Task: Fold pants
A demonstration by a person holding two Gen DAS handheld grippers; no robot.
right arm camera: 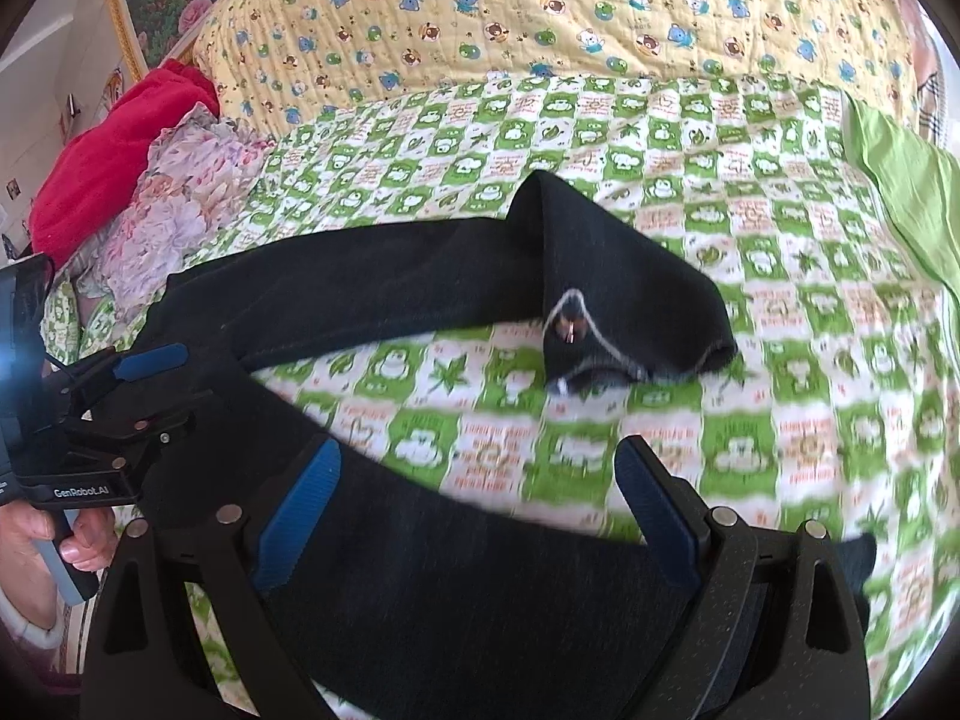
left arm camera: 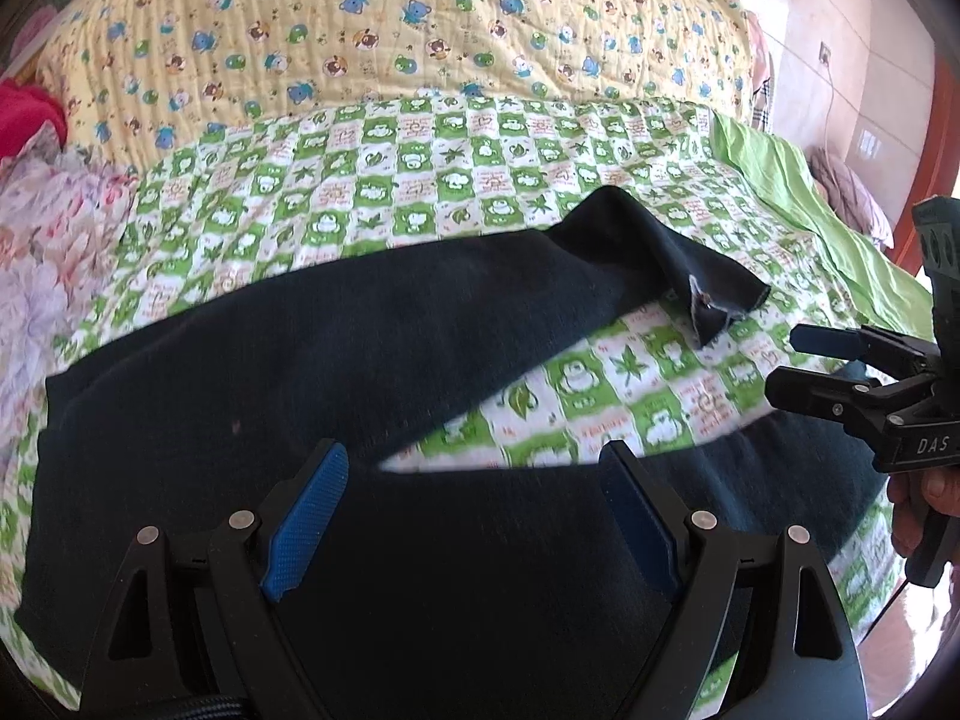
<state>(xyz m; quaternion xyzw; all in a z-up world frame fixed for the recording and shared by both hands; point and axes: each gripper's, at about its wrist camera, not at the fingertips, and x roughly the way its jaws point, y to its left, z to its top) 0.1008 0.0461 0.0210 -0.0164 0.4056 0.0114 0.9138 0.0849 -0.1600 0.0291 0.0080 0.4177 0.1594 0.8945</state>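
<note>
Lying spread across the green checked sheet (left arm camera: 480,180), dark pants (left arm camera: 270,360) wait under two spread grippers

From the left: a red cloth (right arm camera: 114,150) and a flowered cloth (right arm camera: 180,198) sit at the bed's left side; the left gripper (left arm camera: 474,516) hangs over the pants near their wide end, jaws spread and holding nothing; one pant leg runs rightward, its end folded over into a peak with the hem (right arm camera: 630,354) on the sheet; the right gripper (right arm camera: 480,516) hovers over the nearer leg, jaws likewise apart and gripping nothing; a yellow bear quilt (left arm camera: 390,30) lies behind, a plain green cloth (right arm camera: 900,180) at far right
</note>
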